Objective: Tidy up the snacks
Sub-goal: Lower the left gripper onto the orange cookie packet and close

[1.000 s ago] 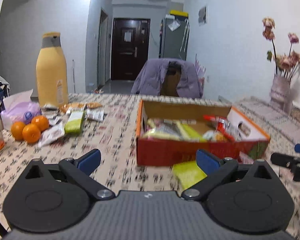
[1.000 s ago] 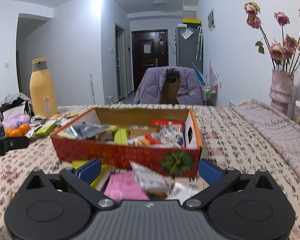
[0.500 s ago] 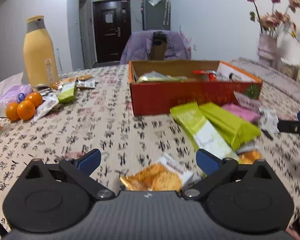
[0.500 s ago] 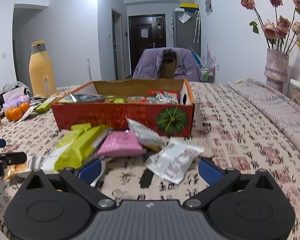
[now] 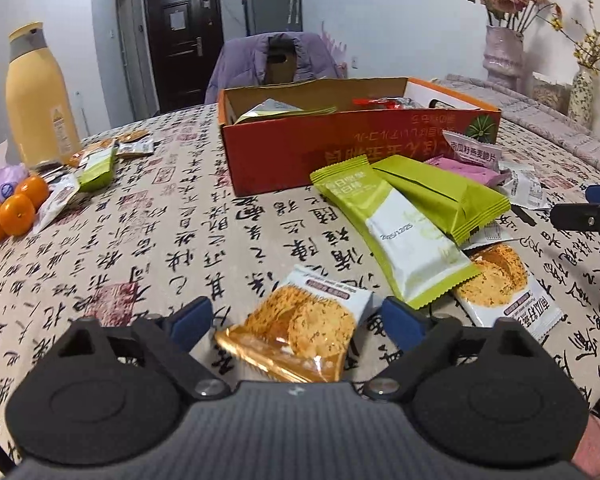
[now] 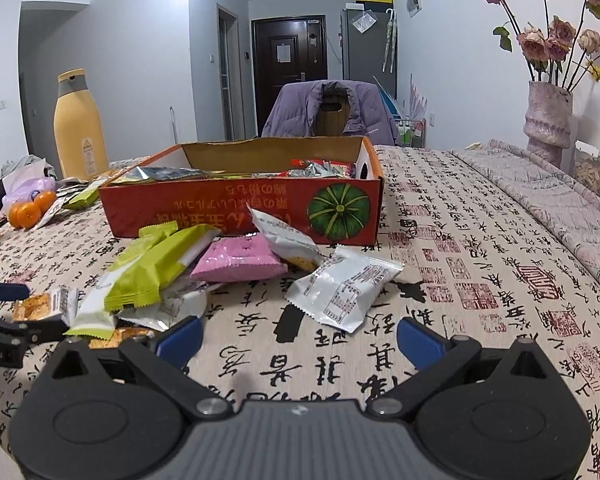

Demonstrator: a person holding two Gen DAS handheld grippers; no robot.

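An orange-and-white cracker packet (image 5: 304, 332) lies on the patterned tablecloth between the blue pads of my left gripper (image 5: 296, 312). Its jaws are closing, and the pads stand just off the packet's edges. Beyond it lie two green packets (image 5: 412, 216), a second cracker packet (image 5: 500, 284) and a pink one (image 5: 468, 168), all in front of the red cardboard box (image 5: 300, 152), which holds several snacks. My right gripper (image 6: 299, 332) is open and holds nothing. A white packet (image 6: 346, 284) lies just ahead of it.
A tall yellow bottle (image 5: 36, 96), three oranges (image 5: 16, 208) and more snack packets (image 5: 96, 164) sit at the far left. A chair with a purple jacket (image 6: 328, 110) stands behind the box. A vase of flowers (image 6: 548, 120) is at the right.
Both grippers sank toward the table and tipped downward. The left came down around the cracker packet and its jaws narrowed. The right stayed open.
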